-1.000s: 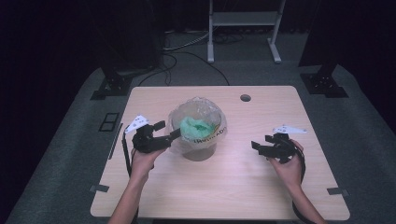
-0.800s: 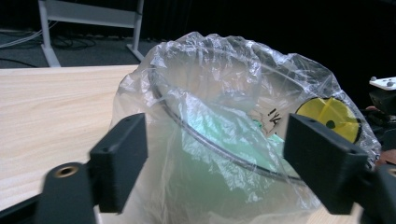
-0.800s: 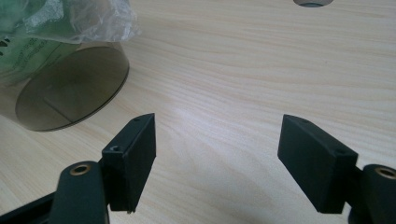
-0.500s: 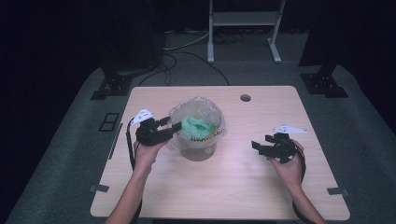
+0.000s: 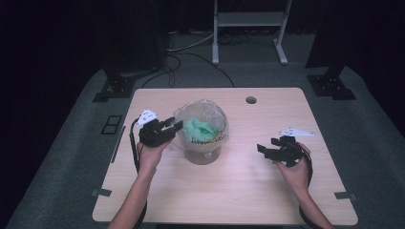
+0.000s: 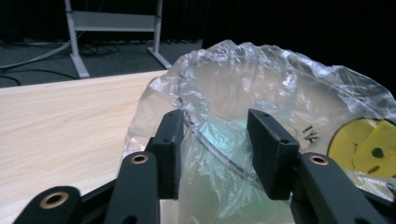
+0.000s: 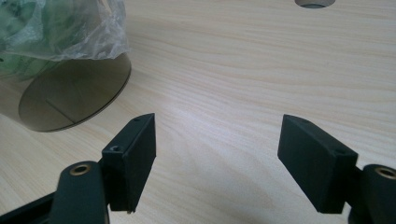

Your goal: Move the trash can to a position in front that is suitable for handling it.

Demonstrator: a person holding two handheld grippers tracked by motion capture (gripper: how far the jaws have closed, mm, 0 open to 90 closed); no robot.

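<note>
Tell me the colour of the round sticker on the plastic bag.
Yellow with dark markings, on the sticker on the clear plastic bag; clearest in the left gripper view.

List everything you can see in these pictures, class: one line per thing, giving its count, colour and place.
table: one, pale wood, centre of the high view
cable hole: one, dark, far side of the table
clear container: one, see-through, left of the table's centre
plastic bag: one, clear, draped over the container's rim
green contents: one bunch, green, inside the bag
yellow round mark: one, yellow, on the bag
metal stand: one, grey, on the floor behind the table
left hand-held gripper: one, black, open, jaws either side of the bagged rim
right hand-held gripper: one, black, open, above bare table
</note>
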